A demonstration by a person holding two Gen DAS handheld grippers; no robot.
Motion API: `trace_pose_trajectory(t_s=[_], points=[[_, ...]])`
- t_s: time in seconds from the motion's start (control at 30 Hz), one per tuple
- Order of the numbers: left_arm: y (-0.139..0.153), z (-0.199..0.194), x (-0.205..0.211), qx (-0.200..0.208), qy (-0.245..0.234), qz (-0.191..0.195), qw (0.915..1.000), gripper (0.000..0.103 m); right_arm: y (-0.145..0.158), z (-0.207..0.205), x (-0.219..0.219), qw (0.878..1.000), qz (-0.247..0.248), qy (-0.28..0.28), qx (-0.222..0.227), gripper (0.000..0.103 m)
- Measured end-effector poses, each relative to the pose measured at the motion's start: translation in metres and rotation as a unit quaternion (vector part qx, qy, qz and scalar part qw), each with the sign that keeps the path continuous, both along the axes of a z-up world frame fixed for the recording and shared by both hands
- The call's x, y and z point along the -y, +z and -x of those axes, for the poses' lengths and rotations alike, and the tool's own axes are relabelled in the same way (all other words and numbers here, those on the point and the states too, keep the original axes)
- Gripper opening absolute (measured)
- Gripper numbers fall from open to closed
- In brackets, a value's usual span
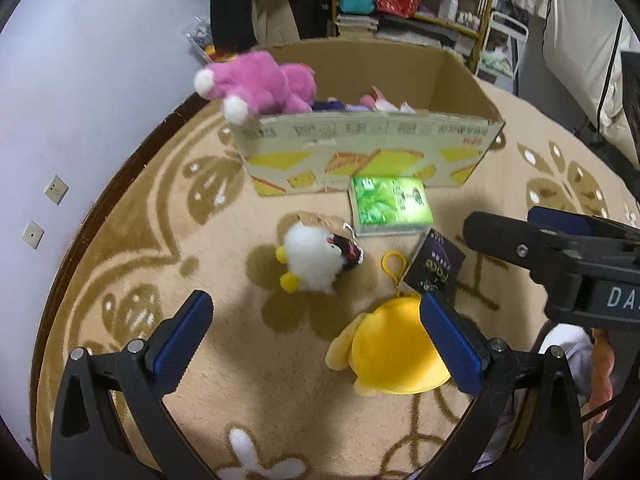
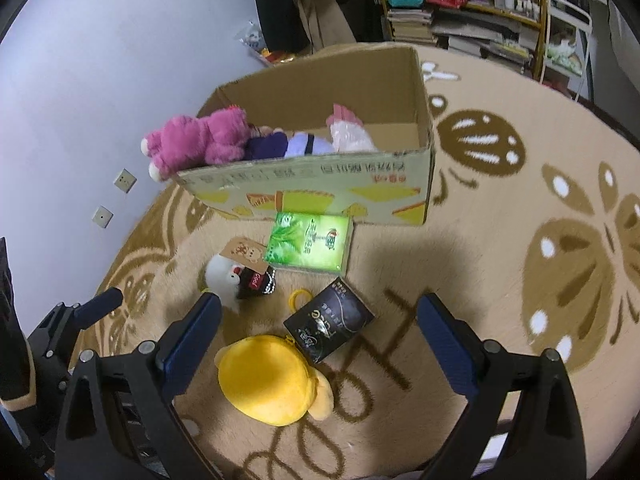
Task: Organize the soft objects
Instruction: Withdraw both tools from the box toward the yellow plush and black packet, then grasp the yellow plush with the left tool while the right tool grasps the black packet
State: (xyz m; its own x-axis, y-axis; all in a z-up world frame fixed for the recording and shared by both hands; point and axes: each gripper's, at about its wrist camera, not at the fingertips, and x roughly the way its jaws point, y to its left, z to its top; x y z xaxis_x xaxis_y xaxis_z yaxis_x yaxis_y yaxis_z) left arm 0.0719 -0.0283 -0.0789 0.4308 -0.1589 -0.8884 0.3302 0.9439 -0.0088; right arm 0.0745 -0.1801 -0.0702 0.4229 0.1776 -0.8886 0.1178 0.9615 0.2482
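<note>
A cardboard box (image 1: 360, 148) (image 2: 320, 184) stands on the carpet with a pink plush bear (image 1: 260, 84) (image 2: 196, 144) hanging over its left rim and other soft toys inside. A white plush with yellow feet (image 1: 312, 260) (image 2: 224, 276) and a yellow plush pouch (image 1: 388, 356) (image 2: 268, 380) lie on the carpet in front. My left gripper (image 1: 316, 332) is open and empty above the carpet, its right finger over the yellow pouch. My right gripper (image 2: 320, 336) is open and empty above the yellow pouch and the black box.
A green box (image 1: 388, 204) (image 2: 308, 244) lies against the cardboard box front. A small black box (image 1: 434, 268) (image 2: 328, 328) lies beside the yellow pouch. A wall runs along the left. Shelves (image 1: 420, 0) with clutter stand behind the box.
</note>
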Motion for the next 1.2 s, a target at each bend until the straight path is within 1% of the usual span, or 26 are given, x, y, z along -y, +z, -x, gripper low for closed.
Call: trace_pose_trajectory(t_s=[0.1, 0.27, 0.3, 0.5, 0.67, 0.9, 1.03, 1.2], points=[[-0.009, -0.003, 0.004, -0.021, -0.008, 0.009, 0.9997, 0.102, -0.012, -0.003, 0.002, 1.0, -0.01, -0.005, -0.016, 0.101], [-0.024, -0.01, 0.013, -0.048, -0.013, 0.005, 0.9988, 0.102, -0.03, -0.005, 0.007, 0.998, -0.026, -0.017, -0.047, 0.1], [-0.026, -0.01, 0.014, -0.051, -0.015, 0.005, 0.9986, 0.102, -0.034, -0.005, 0.008, 0.998, -0.027, -0.018, -0.051, 0.098], [-0.039, -0.012, 0.022, -0.068, -0.029, -0.003, 0.9972, 0.102, -0.053, -0.009, 0.01, 0.997, -0.033, -0.027, -0.071, 0.098], [-0.048, -0.014, 0.029, -0.081, -0.041, -0.011, 0.9958, 0.102, -0.069, -0.015, 0.009, 0.995, -0.039, -0.034, -0.086, 0.098], [-0.056, -0.016, 0.033, -0.099, -0.05, -0.009, 0.9938, 0.102, -0.083, -0.023, 0.007, 0.994, -0.04, -0.035, -0.1, 0.098], [-0.06, -0.017, 0.036, -0.114, -0.057, 0.002, 0.9918, 0.102, -0.092, -0.03, 0.002, 0.993, -0.035, -0.034, -0.107, 0.098], [-0.067, -0.02, 0.036, -0.136, -0.054, 0.012, 0.9891, 0.102, -0.098, -0.037, -0.006, 0.993, -0.023, -0.029, -0.11, 0.098]])
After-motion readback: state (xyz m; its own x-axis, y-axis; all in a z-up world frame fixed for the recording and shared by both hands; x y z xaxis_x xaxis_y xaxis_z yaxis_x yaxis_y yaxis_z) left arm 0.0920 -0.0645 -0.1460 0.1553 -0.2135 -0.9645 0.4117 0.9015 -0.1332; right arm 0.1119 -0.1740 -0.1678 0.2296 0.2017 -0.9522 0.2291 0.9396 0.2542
